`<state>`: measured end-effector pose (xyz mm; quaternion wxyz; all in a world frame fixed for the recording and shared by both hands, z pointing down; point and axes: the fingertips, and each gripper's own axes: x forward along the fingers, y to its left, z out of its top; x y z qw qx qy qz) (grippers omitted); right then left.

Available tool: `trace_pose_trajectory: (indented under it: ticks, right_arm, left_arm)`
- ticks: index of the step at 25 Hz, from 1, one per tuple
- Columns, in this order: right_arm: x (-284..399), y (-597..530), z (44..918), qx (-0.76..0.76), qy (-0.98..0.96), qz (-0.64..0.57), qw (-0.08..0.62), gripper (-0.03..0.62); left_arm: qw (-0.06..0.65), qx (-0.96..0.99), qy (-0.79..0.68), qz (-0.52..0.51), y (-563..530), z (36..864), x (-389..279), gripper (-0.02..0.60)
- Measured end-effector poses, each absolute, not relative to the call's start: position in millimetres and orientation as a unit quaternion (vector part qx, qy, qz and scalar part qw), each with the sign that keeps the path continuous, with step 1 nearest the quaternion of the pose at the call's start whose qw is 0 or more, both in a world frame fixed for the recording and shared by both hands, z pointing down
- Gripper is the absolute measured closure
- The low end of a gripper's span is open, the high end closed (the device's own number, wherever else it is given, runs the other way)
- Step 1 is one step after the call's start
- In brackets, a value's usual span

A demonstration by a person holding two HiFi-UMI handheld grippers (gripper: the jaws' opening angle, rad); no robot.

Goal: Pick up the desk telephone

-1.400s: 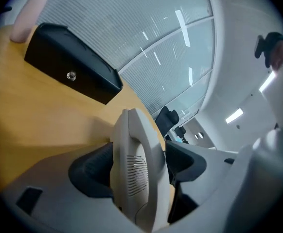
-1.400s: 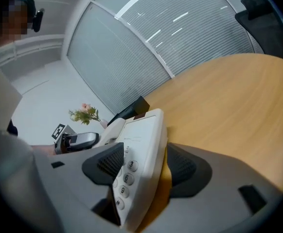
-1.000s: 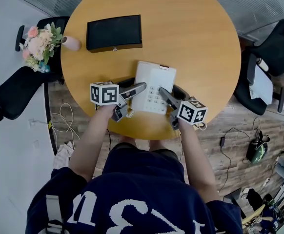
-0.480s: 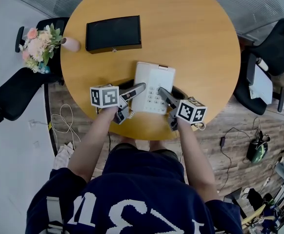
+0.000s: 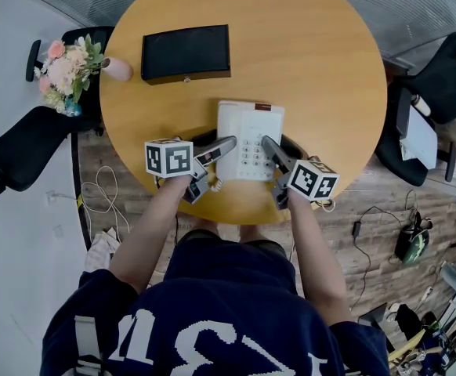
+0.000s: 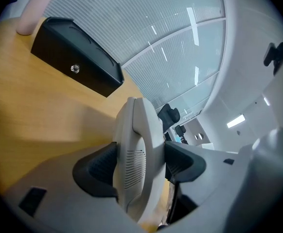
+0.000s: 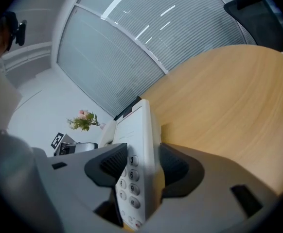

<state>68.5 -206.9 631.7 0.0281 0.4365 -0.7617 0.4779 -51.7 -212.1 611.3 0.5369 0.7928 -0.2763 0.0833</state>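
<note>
Desk telephone point(image 5: 247, 128) is near a closed black box point(image 5: 186, 51), contents hidden.

Desk telephone point(image 5: 248, 139) is close to the bench's point(image 5: 314, 45) near edge, about midway along it. The left hand-held gripper point(image 5: 228, 142) is on its left side, with the handset point(image 6: 134, 149) clamped between the jaws. The right hand-held gripper point(image 5: 269, 142) is on its right side, its jaws just closing in, the keypad edge between them. Behind the telephone, toward the far left, there's the box point(image 5: 186, 52). Left of that, right at the bench's left edge, the vase of flowers point(image 5: 112, 69).
</note>
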Motion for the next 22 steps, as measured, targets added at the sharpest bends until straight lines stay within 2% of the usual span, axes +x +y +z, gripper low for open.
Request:
trace_pose_trajectory:
  ticks: [5,11,22]
  right_arm:
    - [72,-210,609,0.440,-0.778,0.448,0.030,0.371]
    - [77,-221,565,0.454,-0.789,0.413,-0.007,0.378]
    - [84,-241,468,0.467,-0.830,0.301,-0.053,0.379]
  left_arm:
    - [0.519,0.804,-0.282,0.063,-211,592,-49,0.268]
    - [0.496,0.820,-0.283,0.035,-219,554,-48,0.270]
    - [0.383,0.879,-0.284,-0.023,-238,458,-42,0.272]
